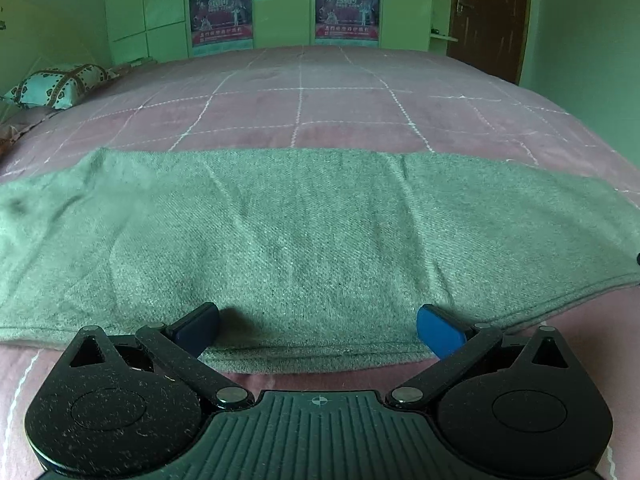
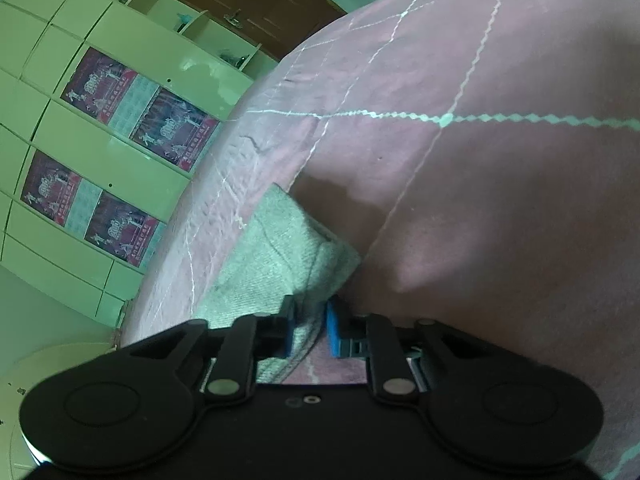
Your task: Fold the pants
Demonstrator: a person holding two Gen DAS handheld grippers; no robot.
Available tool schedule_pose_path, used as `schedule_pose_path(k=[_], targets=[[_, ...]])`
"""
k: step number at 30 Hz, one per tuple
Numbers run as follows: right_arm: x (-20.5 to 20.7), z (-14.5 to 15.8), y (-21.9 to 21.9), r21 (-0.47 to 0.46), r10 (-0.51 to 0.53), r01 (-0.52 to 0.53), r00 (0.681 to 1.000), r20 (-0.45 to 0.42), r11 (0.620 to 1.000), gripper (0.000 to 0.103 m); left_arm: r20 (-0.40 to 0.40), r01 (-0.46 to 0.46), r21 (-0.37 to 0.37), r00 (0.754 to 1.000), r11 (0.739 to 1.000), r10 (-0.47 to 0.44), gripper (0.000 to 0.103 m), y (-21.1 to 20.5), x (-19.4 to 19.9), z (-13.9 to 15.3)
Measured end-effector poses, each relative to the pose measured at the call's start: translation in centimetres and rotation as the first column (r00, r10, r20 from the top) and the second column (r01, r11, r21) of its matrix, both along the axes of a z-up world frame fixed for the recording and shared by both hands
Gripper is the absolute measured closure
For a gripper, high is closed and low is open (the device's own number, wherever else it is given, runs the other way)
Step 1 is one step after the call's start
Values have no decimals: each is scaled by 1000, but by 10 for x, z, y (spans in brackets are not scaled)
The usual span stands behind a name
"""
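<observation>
Ahead of the left gripper (image 1: 318, 330), left wrist view: the grey pants (image 1: 304, 240) lie flat as a wide band across the pink quilted bedspread (image 1: 320, 104), their near hem just in front of the blue pads (image 1: 438, 336). Jaws stand wide apart, nothing between them; the pads sit at the hem's edge, contact with the cloth not clear. Beyond the pants, bare bedspread runs to a pale green wardrobe (image 1: 164, 8) bearing two red posters (image 1: 221, 8); a patterned pillow (image 1: 60, 84) lies far left of the tongs, a brown door (image 1: 488, 12) far right. Right wrist view, camera rolled: the right gripper (image 2: 310, 330) is clamped on a bunched edge of the pants (image 2: 280, 256), the fabric pinched between the blue pads (image 2: 334, 332) and rising from the jaws in a folded ridge ahead and to the left. Bedspread (image 2: 480, 200) fills the area right of the tongs; wardrobe (image 2: 60, 20) and posters (image 2: 140, 120) sit left.
</observation>
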State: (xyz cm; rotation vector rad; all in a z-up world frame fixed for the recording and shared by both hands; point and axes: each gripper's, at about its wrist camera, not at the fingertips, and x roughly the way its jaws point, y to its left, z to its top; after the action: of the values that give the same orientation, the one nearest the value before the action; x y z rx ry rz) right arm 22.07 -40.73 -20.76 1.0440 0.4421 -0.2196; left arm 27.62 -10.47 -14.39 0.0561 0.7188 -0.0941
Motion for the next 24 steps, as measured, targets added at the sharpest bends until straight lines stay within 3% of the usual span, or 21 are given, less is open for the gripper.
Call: schedule_pose_path(k=[3,6,11,16,20,22,23,24], targets=[[3,12,8,-69,8,-9,1000,-19,998,100,22,8,-49,1000,999,-7,0,9,-3,5],[4,39,24,-150,28,-26,999,15,988,101,75,19,-66,997,998,-14,0,44,-13,14],[37,100,100,-351,208,-175,977,56,920,101,103,-146,-146,981,978,162,0,183,-15,29],[76,136,219,-469,399,-324,915,67,821,101,116,-359,-148,919,922,377,0,344,-22,37],[100,136,330,-526,551,-460,834,22,716,101,81,-489,-226,852,843,516,0,441,-39,26],[107,118,390,-546,639,-549,768,-32,633,100,53,-519,-295,829,802,556,0,466,-49,11],[110,102,421,-564,697,-607,713,-77,560,92,41,-526,-315,824,790,565,0,474,-52,3],[114,86,450,-572,743,-681,646,-175,458,81,10,-540,-350,815,765,580,0,480,-53,-2]])
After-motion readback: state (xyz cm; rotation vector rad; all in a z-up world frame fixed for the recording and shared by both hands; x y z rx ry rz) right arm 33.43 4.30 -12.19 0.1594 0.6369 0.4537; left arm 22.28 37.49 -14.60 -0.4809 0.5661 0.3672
